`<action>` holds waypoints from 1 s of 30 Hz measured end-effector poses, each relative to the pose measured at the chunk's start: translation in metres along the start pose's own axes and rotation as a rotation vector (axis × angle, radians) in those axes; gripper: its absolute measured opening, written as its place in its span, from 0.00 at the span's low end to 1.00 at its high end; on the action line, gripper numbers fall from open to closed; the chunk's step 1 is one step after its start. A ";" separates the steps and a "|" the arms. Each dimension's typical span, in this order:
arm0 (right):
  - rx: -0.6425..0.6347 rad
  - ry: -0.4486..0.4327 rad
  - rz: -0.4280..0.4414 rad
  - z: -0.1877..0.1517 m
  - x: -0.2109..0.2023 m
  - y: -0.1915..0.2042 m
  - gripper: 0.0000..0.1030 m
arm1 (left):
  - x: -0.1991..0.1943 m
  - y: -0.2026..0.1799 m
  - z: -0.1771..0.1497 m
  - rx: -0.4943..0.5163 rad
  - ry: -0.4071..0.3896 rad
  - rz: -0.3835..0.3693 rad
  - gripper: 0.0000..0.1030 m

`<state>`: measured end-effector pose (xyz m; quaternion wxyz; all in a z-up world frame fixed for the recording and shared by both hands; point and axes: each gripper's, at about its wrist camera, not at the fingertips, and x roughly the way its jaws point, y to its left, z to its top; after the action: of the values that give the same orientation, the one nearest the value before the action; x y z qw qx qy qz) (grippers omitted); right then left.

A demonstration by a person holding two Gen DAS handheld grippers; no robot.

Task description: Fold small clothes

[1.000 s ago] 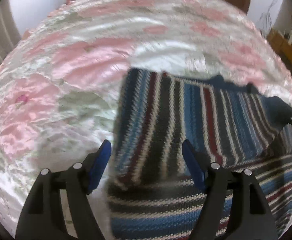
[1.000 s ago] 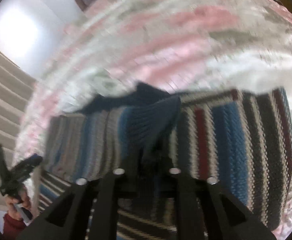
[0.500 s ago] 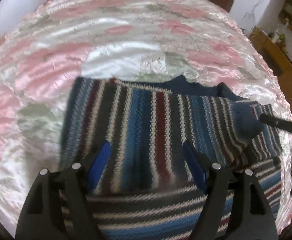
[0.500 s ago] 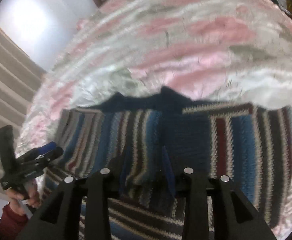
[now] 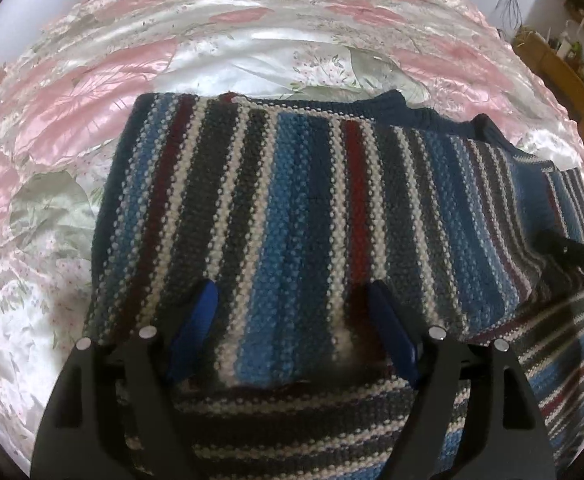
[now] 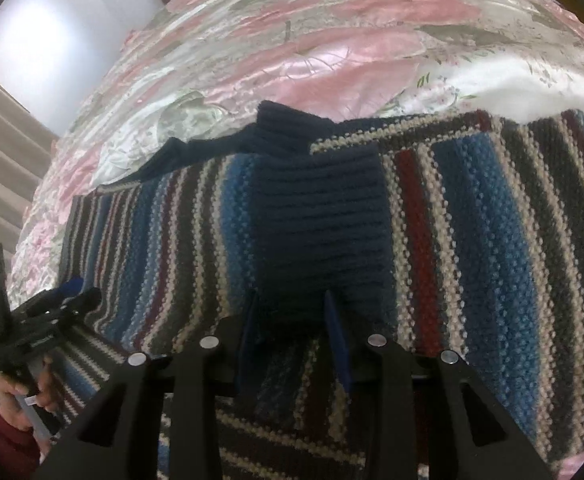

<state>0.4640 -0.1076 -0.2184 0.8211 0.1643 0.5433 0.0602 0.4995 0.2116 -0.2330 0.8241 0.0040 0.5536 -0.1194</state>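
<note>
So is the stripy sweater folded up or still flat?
Partly folded. The striped sweater has one layer turned over another: upright stripes lie over sideways stripes, on the flowery bedspread.

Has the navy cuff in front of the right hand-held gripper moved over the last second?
Yes. In the right wrist view the navy cuff, earlier crumpled and raised, now lies flat on the striped sweater, nearer the floral bedspread.

Sweater (image 5: 292,208) on bedspread (image 5: 92,80), seemingly folded
</note>
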 end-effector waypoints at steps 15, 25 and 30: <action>0.012 -0.004 -0.013 -0.142 -0.149 -0.006 0.55 | -0.133 0.022 -0.105 0.016 0.002 0.022 0.88; 0.068 0.002 -0.091 -0.263 -0.207 -0.015 0.63 | -0.181 0.019 -0.234 -0.014 0.086 0.037 0.89; 0.075 0.028 -0.116 -0.295 -0.212 -0.011 0.65 | -0.180 0.020 -0.262 -0.059 0.127 0.018 0.89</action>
<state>0.1088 -0.1162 -0.1421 0.8087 0.1625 0.5652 -0.0055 0.1998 0.3021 -0.1723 0.7883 -0.0077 0.6078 -0.0952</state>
